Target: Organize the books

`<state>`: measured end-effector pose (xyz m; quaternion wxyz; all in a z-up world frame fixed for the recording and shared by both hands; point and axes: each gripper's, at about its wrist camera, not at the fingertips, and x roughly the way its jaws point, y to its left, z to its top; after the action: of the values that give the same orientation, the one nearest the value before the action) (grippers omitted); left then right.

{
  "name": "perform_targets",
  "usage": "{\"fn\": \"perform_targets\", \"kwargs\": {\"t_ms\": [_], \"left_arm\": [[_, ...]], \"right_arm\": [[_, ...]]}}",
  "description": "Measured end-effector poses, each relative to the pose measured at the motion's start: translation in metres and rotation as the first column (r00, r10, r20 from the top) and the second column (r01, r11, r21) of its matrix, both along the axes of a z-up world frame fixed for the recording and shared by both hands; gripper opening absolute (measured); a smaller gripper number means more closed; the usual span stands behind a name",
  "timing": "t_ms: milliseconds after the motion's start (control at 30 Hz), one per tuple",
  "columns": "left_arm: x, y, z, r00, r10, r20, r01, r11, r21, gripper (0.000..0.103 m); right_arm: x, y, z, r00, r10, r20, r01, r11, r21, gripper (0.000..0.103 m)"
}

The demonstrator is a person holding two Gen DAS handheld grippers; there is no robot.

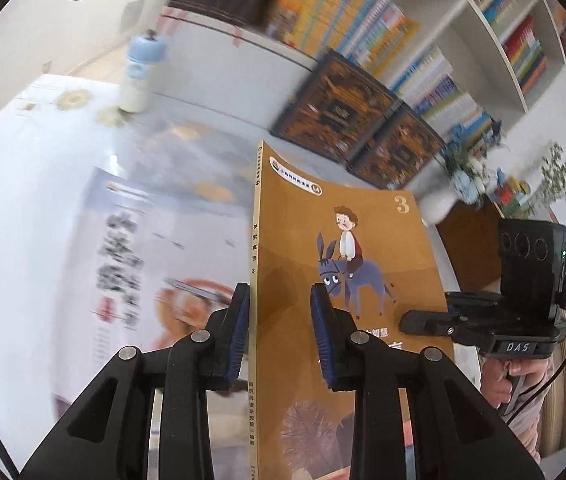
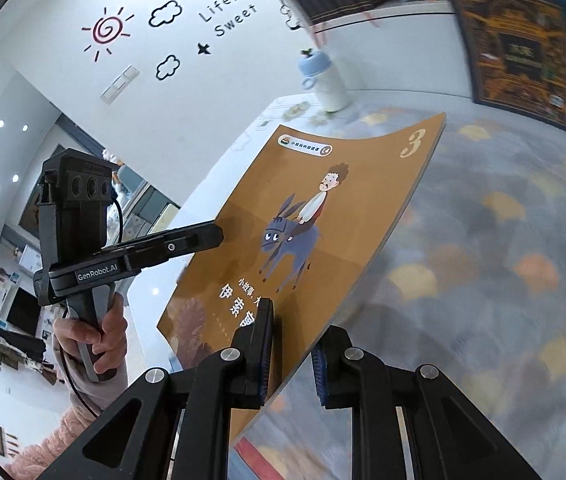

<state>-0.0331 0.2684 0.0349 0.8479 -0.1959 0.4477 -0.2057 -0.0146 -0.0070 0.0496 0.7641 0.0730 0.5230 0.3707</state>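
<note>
Above the table point(image 2: 523, 220), we hold the brown book point(image 1: 343, 248) with both grippers, left gripper point(image 1: 281, 332) and right gripper point(image 2: 293, 354) clamped narrowly on it; we should carry it level toward the bookshelf point(image 1: 483, 60).

Brown paperback book point(image 1: 335, 264), cover showing a boy riding a grey-blue donkey, a gold "3" at the top corner and a small oval badge near the spine. Held clear of the table, spine to the left, cover slightly bowed, its lower part pinched on both edges.
</note>
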Motion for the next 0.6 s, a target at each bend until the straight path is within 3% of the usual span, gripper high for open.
{"fn": "perform_targets", "kwargs": {"t_ms": [300,600], "left_arm": [[0.014,0.065,-0.024,0.995,0.097,-0.015,-0.097,0.995,0.015,0.026],[0.019,0.086,-0.048,0.991,0.127,-0.035,-0.125,0.991,0.035,0.028]], "right_arm": [[0.026,0.076,-0.029,0.998,0.059,-0.025,-0.060,0.998,-0.007,0.019],[0.039,0.105,-0.061,0.995,0.069,-0.078,-0.073,0.997,-0.039,0.021]]}}
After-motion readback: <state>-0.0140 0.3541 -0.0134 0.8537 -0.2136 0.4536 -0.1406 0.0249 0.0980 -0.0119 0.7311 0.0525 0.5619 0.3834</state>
